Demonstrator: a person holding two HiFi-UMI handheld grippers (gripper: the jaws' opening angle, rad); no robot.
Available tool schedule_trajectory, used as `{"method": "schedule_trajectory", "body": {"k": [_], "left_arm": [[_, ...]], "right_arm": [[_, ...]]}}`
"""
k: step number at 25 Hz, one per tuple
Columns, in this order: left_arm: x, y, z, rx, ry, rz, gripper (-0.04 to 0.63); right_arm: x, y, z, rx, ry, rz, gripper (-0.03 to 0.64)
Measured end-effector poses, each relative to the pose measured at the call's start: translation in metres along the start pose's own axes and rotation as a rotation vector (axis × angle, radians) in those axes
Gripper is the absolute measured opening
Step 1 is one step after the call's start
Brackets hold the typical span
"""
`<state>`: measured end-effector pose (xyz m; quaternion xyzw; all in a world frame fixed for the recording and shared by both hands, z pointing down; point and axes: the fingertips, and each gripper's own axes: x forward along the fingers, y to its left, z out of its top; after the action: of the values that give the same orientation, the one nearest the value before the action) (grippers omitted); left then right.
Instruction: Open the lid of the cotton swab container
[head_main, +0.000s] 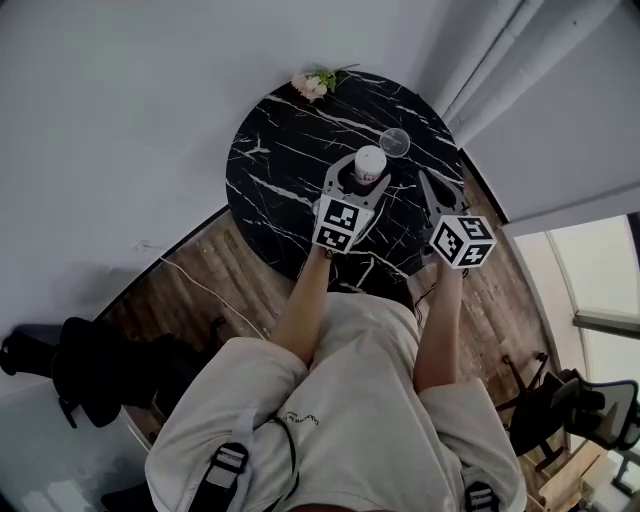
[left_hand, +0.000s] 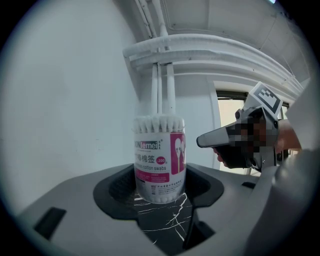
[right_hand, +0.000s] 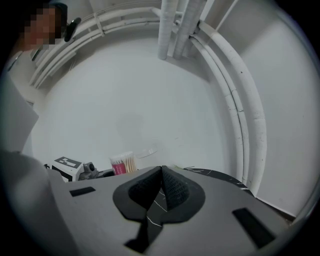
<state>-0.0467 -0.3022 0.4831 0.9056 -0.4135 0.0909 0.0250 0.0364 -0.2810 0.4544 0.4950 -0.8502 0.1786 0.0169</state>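
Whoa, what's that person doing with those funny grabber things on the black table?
A person holds a tool in each hand at a round black table. The left tool is closed around a tub of cotton swabs standing on the table. The tub's top is already open, with the swab tips showing, and what looks like its clear lid lies on the table just behind it. The right tool is shut and empty, off to the side of the tub.
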Motion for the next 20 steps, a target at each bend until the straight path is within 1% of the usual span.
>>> {"method": "schedule_trajectory", "body": {"k": [6,13,20], "left_arm": [[0.008,0.005,0.000,0.005,0.004,-0.003,0.267],[0.016,0.009,-0.001,-0.003,0.009,0.006,0.267],[0.013,0.015,-0.010,-0.002,0.029,0.013,0.267]], "right_arm": [[0.005,-0.009,-0.001,-0.004,0.007,-0.010,0.034],[0.013,-0.012,0.000,-0.020,0.024,0.010,0.034],[0.023,-0.012,-0.003,-0.008,0.029,0.026,0.034]]}}
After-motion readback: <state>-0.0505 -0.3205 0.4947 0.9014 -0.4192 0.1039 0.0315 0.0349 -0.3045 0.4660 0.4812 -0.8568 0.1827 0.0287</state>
